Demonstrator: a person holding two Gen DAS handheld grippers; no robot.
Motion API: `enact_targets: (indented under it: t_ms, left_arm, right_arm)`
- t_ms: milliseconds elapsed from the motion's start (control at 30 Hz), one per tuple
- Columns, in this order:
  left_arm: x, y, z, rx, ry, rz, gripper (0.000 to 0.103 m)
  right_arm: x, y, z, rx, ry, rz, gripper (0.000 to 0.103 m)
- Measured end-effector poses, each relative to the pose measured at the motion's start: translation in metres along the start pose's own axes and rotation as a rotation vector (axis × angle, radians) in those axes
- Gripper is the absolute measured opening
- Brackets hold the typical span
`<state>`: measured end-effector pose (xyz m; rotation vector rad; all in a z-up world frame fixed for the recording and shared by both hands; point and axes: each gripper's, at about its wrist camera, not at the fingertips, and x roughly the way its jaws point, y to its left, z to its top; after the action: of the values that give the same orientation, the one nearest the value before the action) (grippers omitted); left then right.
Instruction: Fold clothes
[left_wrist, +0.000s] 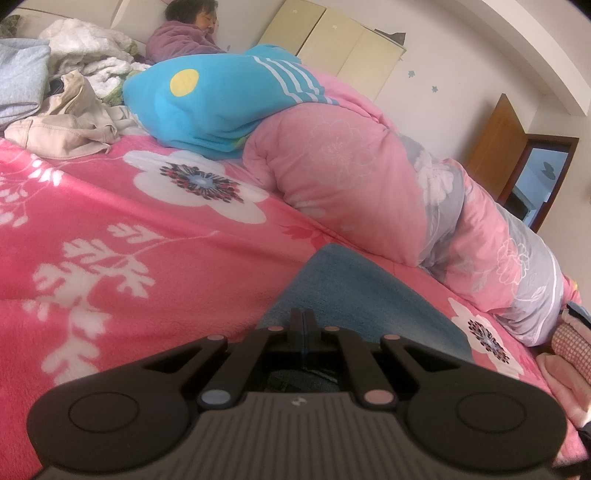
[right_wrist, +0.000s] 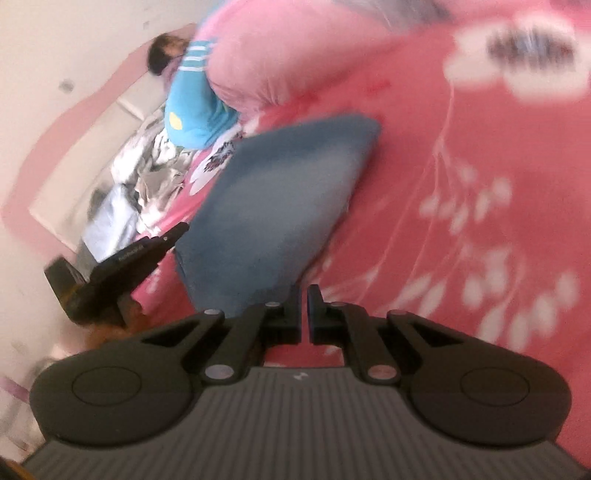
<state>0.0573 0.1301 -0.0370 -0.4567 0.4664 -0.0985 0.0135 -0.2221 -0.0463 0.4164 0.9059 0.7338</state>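
The dusty-blue soft fabric garment (right_wrist: 280, 199) lies as a flat, roughly folded slab on the pink fleece bed cover with white flowers (left_wrist: 110, 229), its near edge just ahead of both tools. The left gripper (left_wrist: 303, 321), at the garment's near edge, has its jaws pressed together; whether a fold of the blue cloth is pinched between them cannot be told. The right gripper (right_wrist: 303, 314) sits at the garment's near corner with a narrow slit between its jaws, and its view is motion-blurred, so a hold cannot be confirmed either. Beyond the garment lie a rolled pink-and-grey floral quilt (left_wrist: 369, 173), a bright blue cushion with a yellow dot (left_wrist: 207, 107) and a heap of unfolded pale clothes (left_wrist: 66, 122). To fold well, judged from this: keep both corners level, carry the edge squarely over, and smooth before letting go, since soft cloth on fleece drags and skews.
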Motion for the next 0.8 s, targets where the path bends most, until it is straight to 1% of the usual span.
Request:
enact_targets:
  t_ms: [100,167,200,233,267,300,333,367,400,433,467,500,567,633,667,733,800]
  left_arm:
    - [0.000,0.001,0.000,-0.018,0.000,-0.008,0.003]
    - [-0.004,0.003,0.001,-0.044,-0.006,-0.026,0.005]
    - [-0.006,0.005,0.001,-0.059,-0.015,-0.034,0.007]
    - [-0.010,0.006,0.002,-0.074,-0.027,-0.042,0.015]
    - [-0.014,0.009,0.003,-0.096,-0.045,-0.053,0.030]
    - [-0.018,0.011,0.005,-0.120,-0.063,-0.055,0.037]
    - [-0.021,0.014,0.007,-0.143,-0.081,-0.054,0.048]
    - [-0.022,0.016,0.011,-0.166,-0.088,-0.063,0.050]
    - [-0.022,0.019,0.015,-0.188,-0.096,-0.072,0.050]
    - [-0.019,0.019,0.020,-0.192,-0.080,-0.077,0.054]
    - [-0.015,0.020,0.026,-0.195,-0.064,-0.082,0.059]
    - [-0.011,0.021,0.032,-0.199,-0.049,-0.088,0.061]
    - [0.000,0.023,0.044,-0.201,0.001,-0.091,0.071]
    - [0.021,0.029,0.057,-0.229,0.101,-0.116,0.077]
    - [0.034,0.031,0.063,-0.227,0.172,-0.121,0.077]
    - [0.055,0.033,0.072,-0.204,0.270,-0.092,0.077]
    - [0.073,0.033,0.074,-0.164,0.351,-0.058,0.076]
  right_arm:
    - [0.005,-0.021,0.002,0.151,0.014,0.024,0.004]
    - [-0.001,-0.033,0.003,0.212,-0.024,0.026,0.004]
    - [-0.004,-0.038,0.004,0.242,-0.042,0.026,0.004]
    - [-0.006,-0.044,0.004,0.272,-0.061,0.027,0.005]
    - [-0.009,-0.050,0.005,0.302,-0.080,0.028,0.006]
    - [-0.012,-0.055,0.006,0.332,-0.098,0.029,0.006]
    - [-0.015,-0.061,0.006,0.362,-0.117,0.030,0.011]
    - [-0.017,-0.067,0.007,0.392,-0.136,0.031,0.021]
    - [-0.020,-0.072,0.008,0.422,-0.155,0.032,0.028]
    - [-0.023,-0.078,0.008,0.452,-0.174,0.032,0.039]
    - [-0.026,-0.084,0.009,0.482,-0.192,0.033,0.043]
    - [-0.028,-0.089,0.010,0.511,-0.209,0.036,0.043]
    - [-0.017,-0.091,0.014,0.523,-0.200,0.074,0.045]
    - [-0.007,-0.091,0.020,0.521,-0.187,0.103,0.046]
    - [-0.004,-0.092,0.024,0.515,-0.175,0.111,0.047]
    - [0.004,-0.091,0.032,0.500,-0.149,0.118,0.048]
    - [0.013,-0.087,0.039,0.484,-0.123,0.119,0.049]
